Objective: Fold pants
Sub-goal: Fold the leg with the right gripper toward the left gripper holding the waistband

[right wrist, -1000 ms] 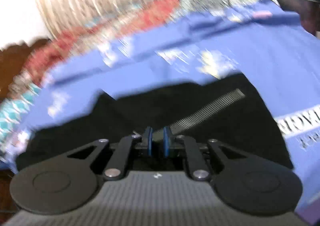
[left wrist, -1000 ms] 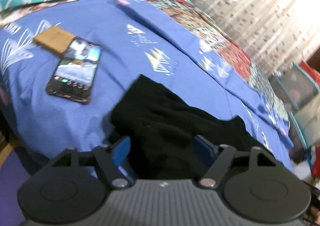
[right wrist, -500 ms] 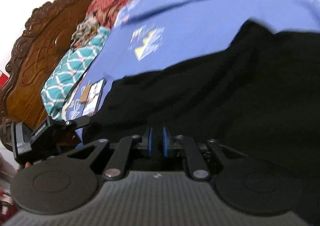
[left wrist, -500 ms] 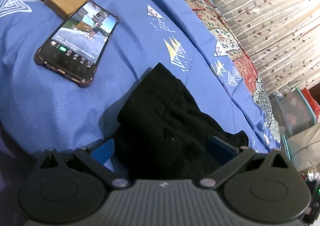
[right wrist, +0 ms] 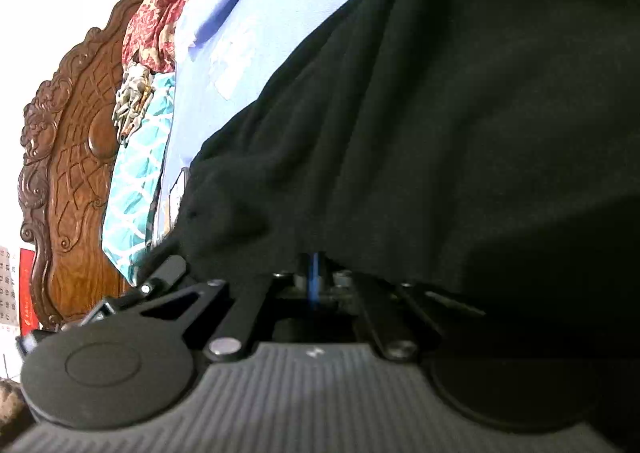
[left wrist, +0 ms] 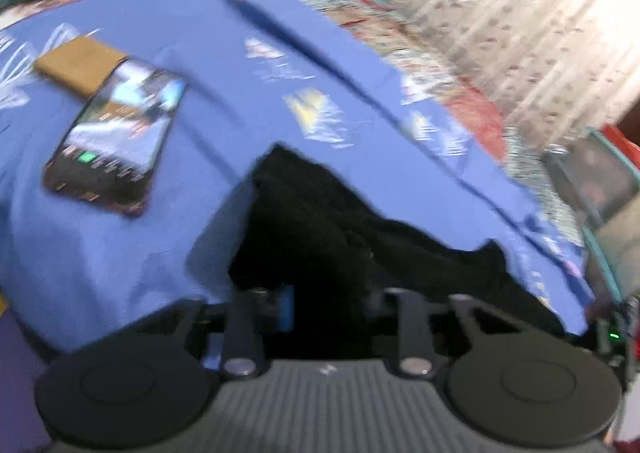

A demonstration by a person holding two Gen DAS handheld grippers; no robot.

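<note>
The black pants (left wrist: 320, 229) lie bunched on the blue bedsheet (left wrist: 100, 249) near the bed's front edge. My left gripper (left wrist: 326, 303) has its fingers partly closed around a thick fold of the pants; the view is blurred. In the right wrist view the pants (right wrist: 460, 113) fill most of the frame and drape over the gripper. My right gripper (right wrist: 315, 273) is shut on the fabric, with the blue pads pressed together. The left gripper's body (right wrist: 160, 277) shows at the left under the cloth.
A phone (left wrist: 116, 149) with a lit screen and a brown wallet (left wrist: 80, 63) lie on the sheet to the left. A teal patterned pillow (right wrist: 136, 181) and carved wooden headboard (right wrist: 68, 173) stand at the bed's head. Curtains (left wrist: 520, 13) hang behind.
My left gripper's fingers have closed inward on the pants fold. My right gripper has swung round with the fabric, which now hangs over and covers most of its view.
</note>
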